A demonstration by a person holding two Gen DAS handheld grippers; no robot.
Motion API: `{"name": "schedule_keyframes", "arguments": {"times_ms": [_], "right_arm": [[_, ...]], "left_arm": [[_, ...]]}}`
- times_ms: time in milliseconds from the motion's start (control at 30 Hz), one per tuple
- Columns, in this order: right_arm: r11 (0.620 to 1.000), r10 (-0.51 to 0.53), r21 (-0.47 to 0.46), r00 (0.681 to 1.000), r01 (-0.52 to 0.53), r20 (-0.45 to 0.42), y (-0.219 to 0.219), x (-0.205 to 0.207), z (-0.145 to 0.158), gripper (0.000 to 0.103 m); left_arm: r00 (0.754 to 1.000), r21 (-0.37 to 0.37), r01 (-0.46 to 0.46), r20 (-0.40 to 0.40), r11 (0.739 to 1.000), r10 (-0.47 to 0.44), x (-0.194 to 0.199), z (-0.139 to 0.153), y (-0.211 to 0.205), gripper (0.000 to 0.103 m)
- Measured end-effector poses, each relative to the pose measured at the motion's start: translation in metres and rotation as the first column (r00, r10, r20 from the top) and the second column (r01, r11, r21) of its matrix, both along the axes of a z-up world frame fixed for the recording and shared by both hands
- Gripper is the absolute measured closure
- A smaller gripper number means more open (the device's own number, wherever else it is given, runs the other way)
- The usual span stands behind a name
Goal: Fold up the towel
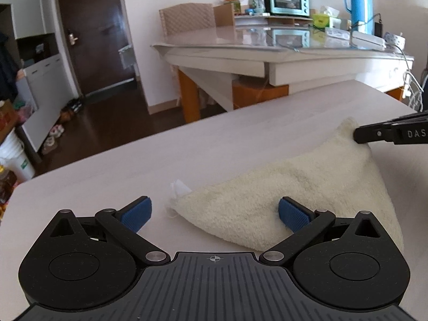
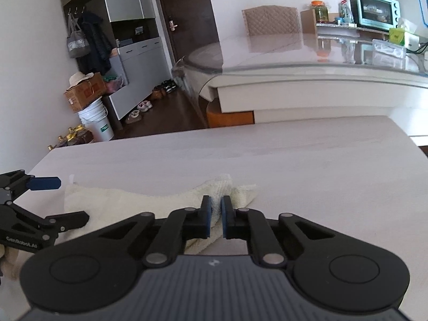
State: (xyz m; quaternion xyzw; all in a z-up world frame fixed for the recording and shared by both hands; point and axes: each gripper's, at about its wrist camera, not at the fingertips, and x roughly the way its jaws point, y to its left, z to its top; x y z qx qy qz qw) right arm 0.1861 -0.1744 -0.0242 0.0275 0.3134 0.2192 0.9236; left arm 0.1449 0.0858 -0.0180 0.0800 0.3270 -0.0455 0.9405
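We cannot see the near edge of the towel [image 2: 128,200] in the right wrist view: the right gripper [image 2: 216,215] body covers it, and the left gripper [image 2: 53,200] hides its left end. In the left wrist view the right gripper [image 1: 358,135] is cut off by the right edge, so only one fingertip shows. The small white scrap [image 1: 178,187] at the towel's [image 1: 294,195] left corner is too blurred to identify. The blue flask [image 2: 423,2] is cropped at the right edge.

"GenRobot.AI" on the left claw [image 2: 57,200] body; "DAS" (cut off) on the right claw [image 1: 359,135]
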Motion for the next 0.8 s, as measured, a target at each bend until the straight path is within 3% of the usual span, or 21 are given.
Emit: {"name": "schedule_keyframes", "arguments": {"times_ms": [167,300,400,500,633,667,800], "right_arm": [[0.999,0.037,0.026,0.997,-0.039,0.067,0.010,-0.019,0.023,0.096],[0.974,0.208,0.072,0.975,-0.214,0.082,0.036,-0.062,0.037,0.096],[0.934,0.339,0.086,0.937,-0.346,0.086,0.059,-0.093,0.043,0.096],[0.865,0.493,0.065,0.867,-0.497,0.069,0.099,-0.128,0.038,0.096],[0.813,0.578,0.056,0.815,-0.580,0.045,0.130,-0.147,0.025,0.096],[0.785,0.616,0.061,0.787,-0.617,0.023,0.144,-0.153,0.018,0.096],[0.745,0.667,0.049,0.745,-0.666,-0.003,0.163,-0.162,0.007,0.091]], "left_arm": [[0.999,0.023,-0.016,0.035,1.000,0.015,-0.013,0.018,0.016,0.000],[0.997,0.068,-0.052,0.058,0.996,0.048,-0.027,0.033,0.038,0.000],[0.994,0.090,-0.088,0.071,0.992,0.081,-0.038,0.041,0.058,0.000],[0.990,0.112,-0.127,0.071,0.985,0.120,-0.047,0.047,0.076,0.000],[0.986,0.129,-0.166,0.056,0.978,0.159,-0.062,0.047,0.095,0.000],[0.985,0.135,-0.173,0.051,0.976,0.168,-0.067,0.046,0.099,0.000],[0.984,0.137,-0.178,0.033,0.974,0.175,-0.074,0.042,0.105,0.000]]}}
